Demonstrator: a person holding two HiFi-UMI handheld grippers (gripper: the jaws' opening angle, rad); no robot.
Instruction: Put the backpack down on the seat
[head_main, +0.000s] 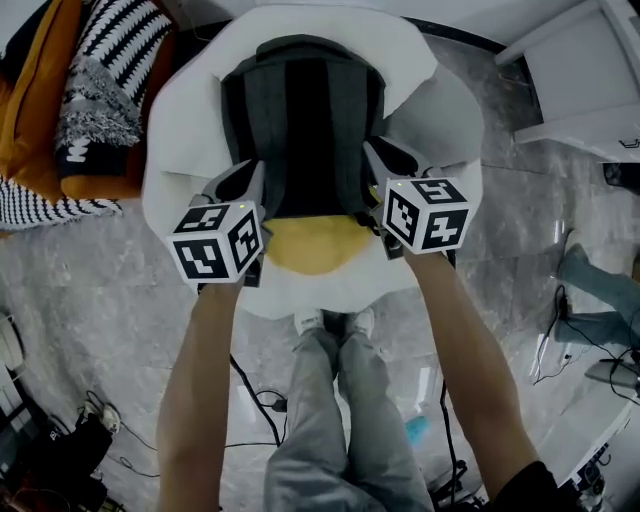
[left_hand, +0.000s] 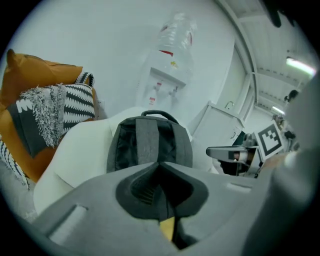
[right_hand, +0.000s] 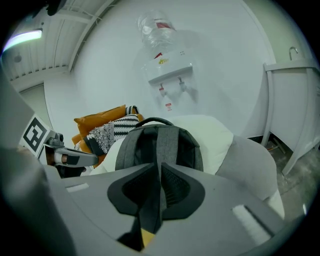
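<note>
A dark grey backpack (head_main: 300, 120) leans upright against the back of a white seat (head_main: 190, 130), straps facing me; it also shows in the left gripper view (left_hand: 150, 145) and the right gripper view (right_hand: 160, 145). A yellow cushion (head_main: 310, 245) lies on the seat just below it. My left gripper (head_main: 250, 178) sits at the pack's lower left corner; its jaws (left_hand: 160, 166) are pressed together with only a thin dark line between them. My right gripper (head_main: 376, 158) is at the lower right corner, shut (right_hand: 159, 167) on a grey strap (right_hand: 150, 200) running down between its pads.
An orange cushion with striped and fringed pillows (head_main: 90, 90) lies left of the seat. A water dispenser (left_hand: 167, 65) stands behind it against the wall. White furniture (head_main: 590, 80) is at the right. Cables (head_main: 260, 400) trail on the marble floor by my legs (head_main: 340, 400).
</note>
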